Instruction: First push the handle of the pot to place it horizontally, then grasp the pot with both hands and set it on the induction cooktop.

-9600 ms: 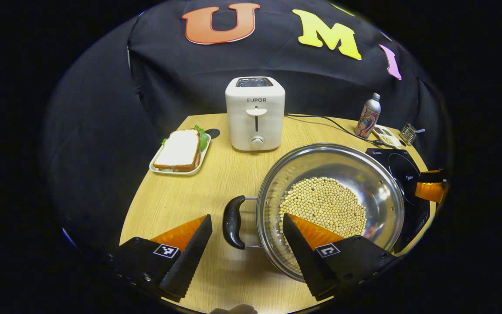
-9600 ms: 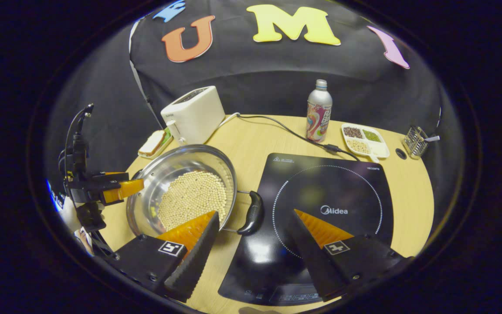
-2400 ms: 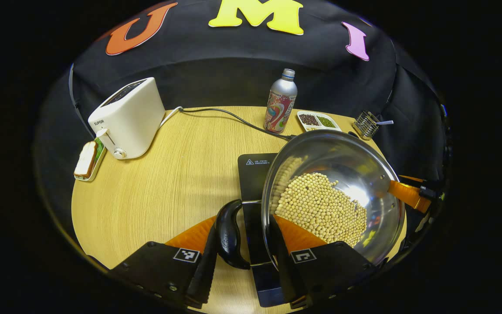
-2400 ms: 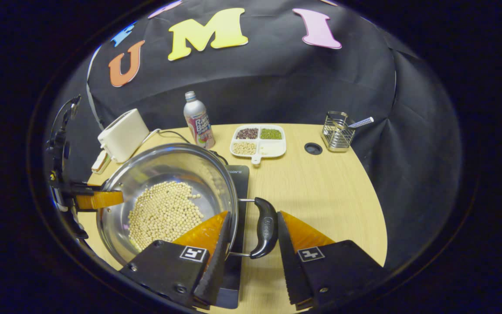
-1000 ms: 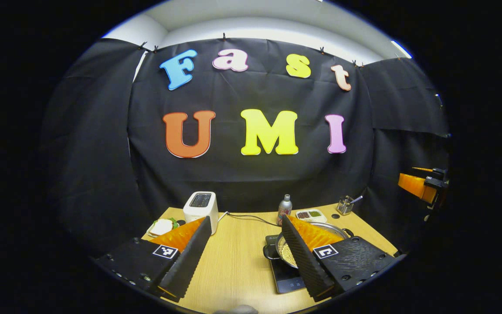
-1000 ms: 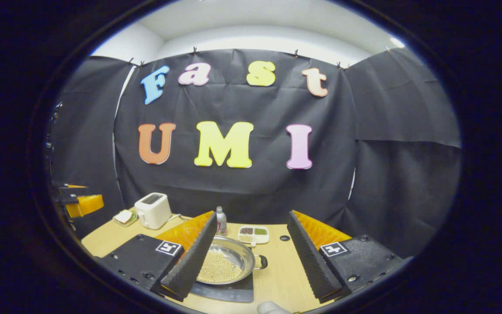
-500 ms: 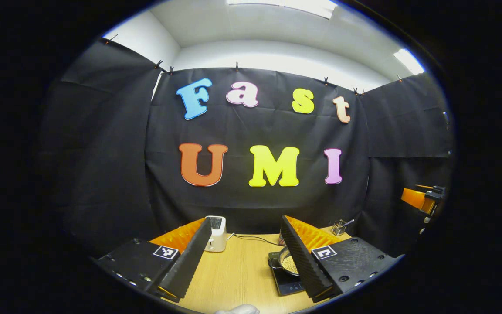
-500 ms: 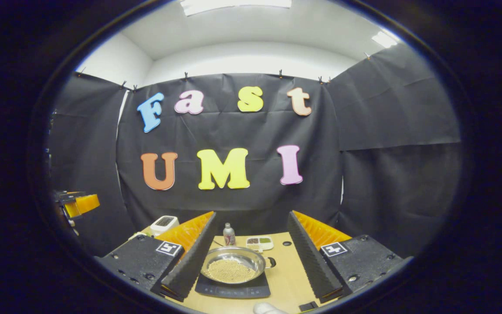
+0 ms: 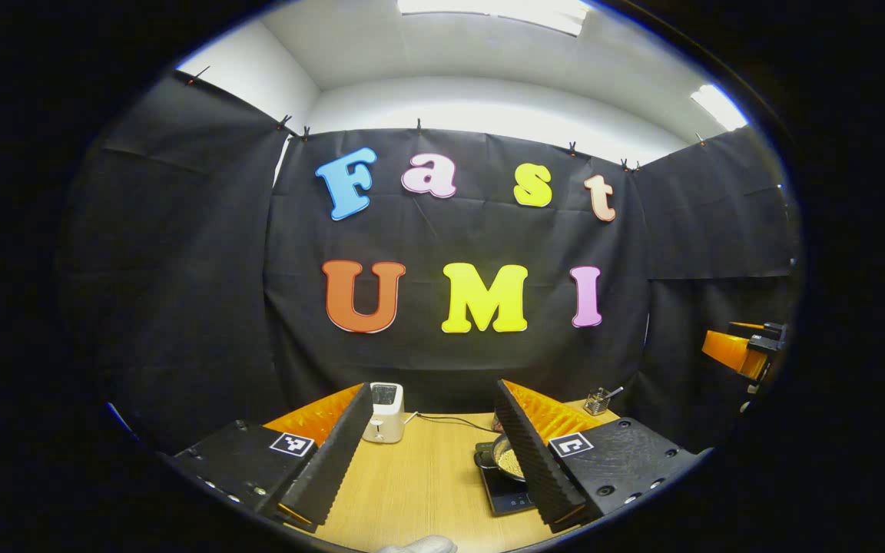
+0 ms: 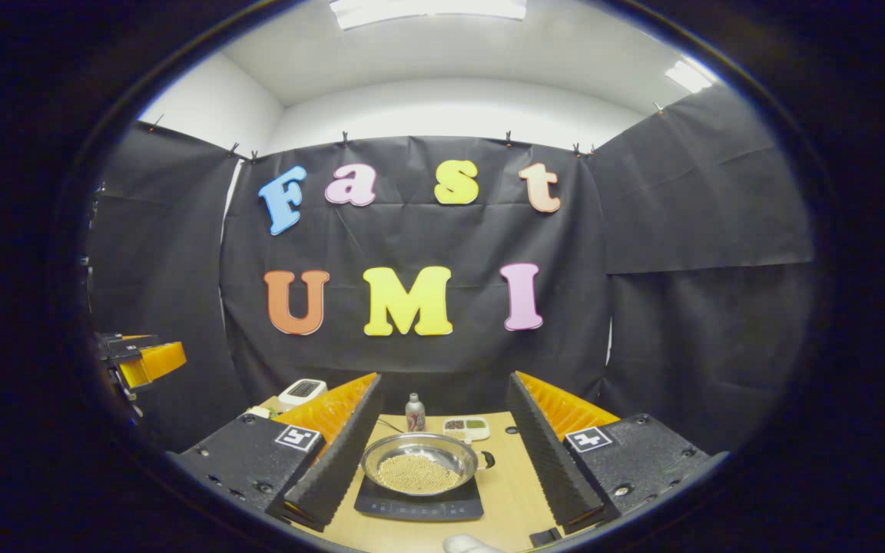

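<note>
Fingers of the right hand-held gripper [image 10: 442, 453] stand wide apart and hold nothing, up and back from the pot [image 10: 419, 464]; the left hand-held gripper [image 9: 429, 457] is spread wide and empty too, well away from the pot; past the fingers, the pot sits flat on the induction cooktop [image 10: 420, 503] on the worktop [image 10: 508, 495], so the job looks done; the pot is shiny metal with a heap of small pale beans [image 10: 416, 473] inside; I think it is heavy and a bit slippery, and the beans would roll if it tipped; one dark handle [image 10: 486, 459] sticks out on the pot's right side, and that is a good place to hold, with the other side held as well; behind the pot stand a bottle [image 10: 414, 412] and a white tray [image 10: 467, 427]; a toaster [image 10: 299, 392] is far off to the pot's left.
</note>
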